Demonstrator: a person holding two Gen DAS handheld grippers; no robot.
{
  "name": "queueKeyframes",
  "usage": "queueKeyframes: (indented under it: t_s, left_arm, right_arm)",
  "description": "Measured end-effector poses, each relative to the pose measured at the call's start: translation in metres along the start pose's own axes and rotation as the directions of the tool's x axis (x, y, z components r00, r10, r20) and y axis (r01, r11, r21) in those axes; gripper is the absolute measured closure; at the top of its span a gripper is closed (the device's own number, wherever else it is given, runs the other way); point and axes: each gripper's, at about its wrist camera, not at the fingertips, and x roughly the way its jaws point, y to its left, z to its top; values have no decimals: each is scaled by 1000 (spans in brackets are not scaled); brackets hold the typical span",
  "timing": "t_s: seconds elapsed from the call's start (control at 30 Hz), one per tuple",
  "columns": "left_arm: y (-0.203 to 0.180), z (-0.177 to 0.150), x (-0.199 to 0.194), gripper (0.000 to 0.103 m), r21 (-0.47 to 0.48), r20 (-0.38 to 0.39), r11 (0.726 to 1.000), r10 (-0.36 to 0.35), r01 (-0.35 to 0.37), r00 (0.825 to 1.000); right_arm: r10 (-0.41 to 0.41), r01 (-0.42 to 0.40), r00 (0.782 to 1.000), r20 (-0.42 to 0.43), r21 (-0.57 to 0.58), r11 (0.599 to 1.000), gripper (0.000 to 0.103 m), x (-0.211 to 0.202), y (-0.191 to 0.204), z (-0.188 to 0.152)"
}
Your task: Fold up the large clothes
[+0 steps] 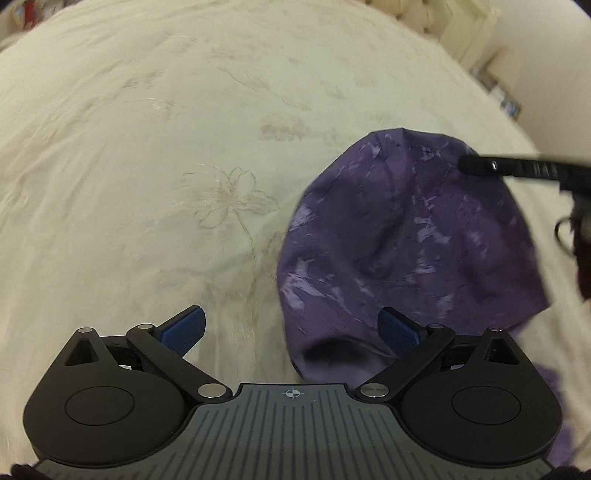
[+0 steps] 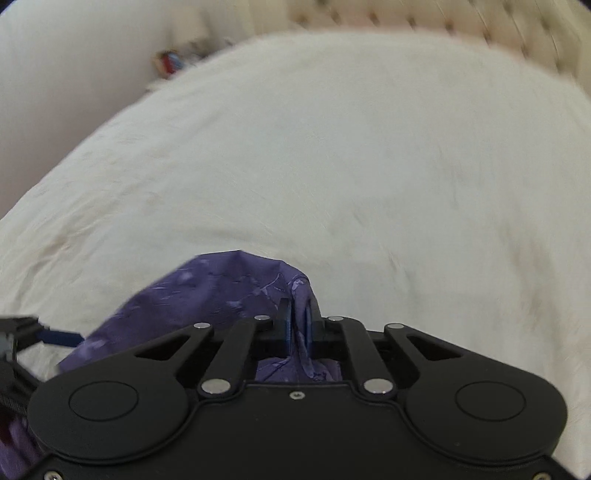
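A purple patterned garment (image 1: 410,236) lies bunched on a cream bedspread (image 1: 166,147). My left gripper (image 1: 291,326) is open and empty, its blue pads (image 1: 184,328) spread wide, the right pad over the garment's near edge. My right gripper (image 2: 298,325) is shut on a fold of the purple garment (image 2: 221,295) and holds it just above the bed. In the left wrist view the right gripper (image 1: 466,163) reaches in from the right over the garment's far corner. In the right wrist view the left gripper's blue pad (image 2: 59,338) shows at the far left.
The cream bedspread (image 2: 332,166) with faint flower embroidery fills both views. A tufted headboard (image 2: 443,18) runs along the far edge. A white wall and small cluttered items (image 2: 171,61) sit beyond the bed's side.
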Motion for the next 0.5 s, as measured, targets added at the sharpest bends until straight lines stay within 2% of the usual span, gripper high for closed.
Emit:
queueKeyframes:
  t_s: [0.1, 0.17, 0.27, 0.37, 0.43, 0.5]
  left_arm:
    - [14, -7, -32, 2, -116, 28, 987, -109, 112, 994]
    - [22, -10, -53, 2, -190, 61, 962, -189, 197, 980]
    - [34, -15, -81, 1, -288, 116, 903, -296, 318, 948]
    - [42, -18, -96, 1, -376, 161, 822, -396, 427, 904]
    - [42, -18, -98, 0, -411, 179, 778, -443, 476, 879]
    - [41, -18, -95, 0, -441, 180, 746, -471, 499, 864]
  right_arm:
    - [10, -3, 997, 78, -96, 995, 90, -42, 26, -7]
    - [27, -8, 992, 124, -150, 989, 90, -73, 46, -17]
    - [31, 11, 985, 172, -237, 972, 90, -109, 75, -33]
    - [42, 22, 981, 189, -322, 947, 90, -134, 107, -56]
    - [47, 23, 982, 185, -361, 932, 90, -142, 128, -73]
    - [49, 22, 984, 173, -389, 921, 90, -147, 143, -90]
